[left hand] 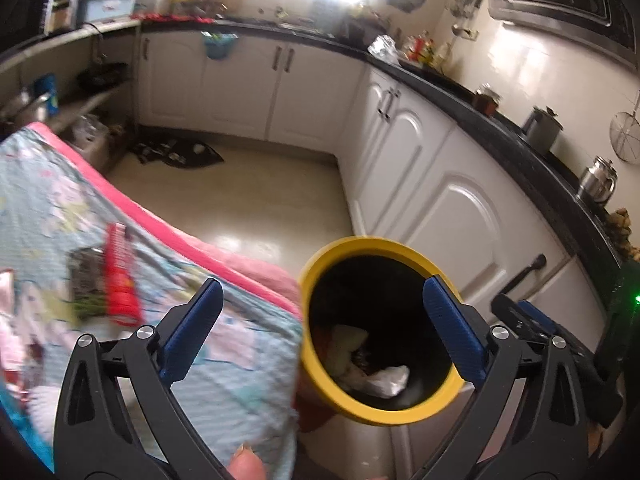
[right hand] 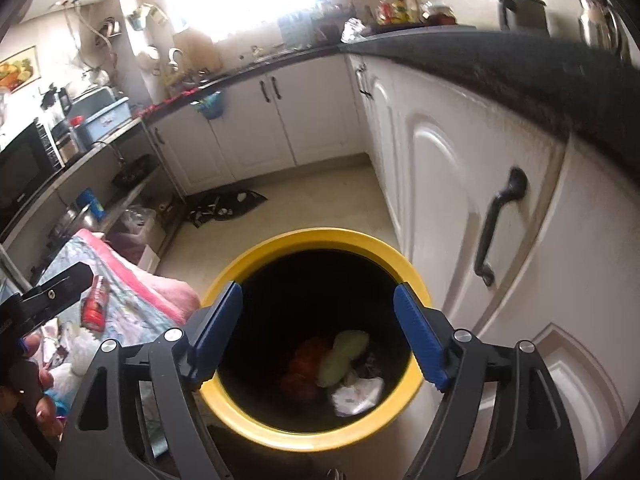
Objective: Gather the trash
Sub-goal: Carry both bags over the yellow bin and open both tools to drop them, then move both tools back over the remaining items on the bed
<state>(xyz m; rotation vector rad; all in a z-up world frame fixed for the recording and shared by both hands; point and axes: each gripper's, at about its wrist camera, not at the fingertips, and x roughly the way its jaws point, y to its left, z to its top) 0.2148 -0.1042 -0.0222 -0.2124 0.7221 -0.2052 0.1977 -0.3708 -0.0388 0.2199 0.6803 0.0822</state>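
Several pieces of trash lie at the bottom of the yellow bin (right hand: 312, 436), which stands on the floor between the white cabinets (right hand: 452, 208) and a table with a patterned cloth (left hand: 224, 344). Inside the dark bin I see a crumpled white paper (right hand: 356, 398), a pale green piece (right hand: 344, 354) and something red-orange (right hand: 304, 368); the shade makes it hard to say what these are. The right gripper (right hand: 318, 336) hangs directly over the bin mouth, its blue pads spread wide with nothing between them. The left gripper (left hand: 322, 328) is near the bin rim, also spread wide and empty. On the cloth lies a red packet (left hand: 120, 276) beside a dark, blurred object (left hand: 86, 280).
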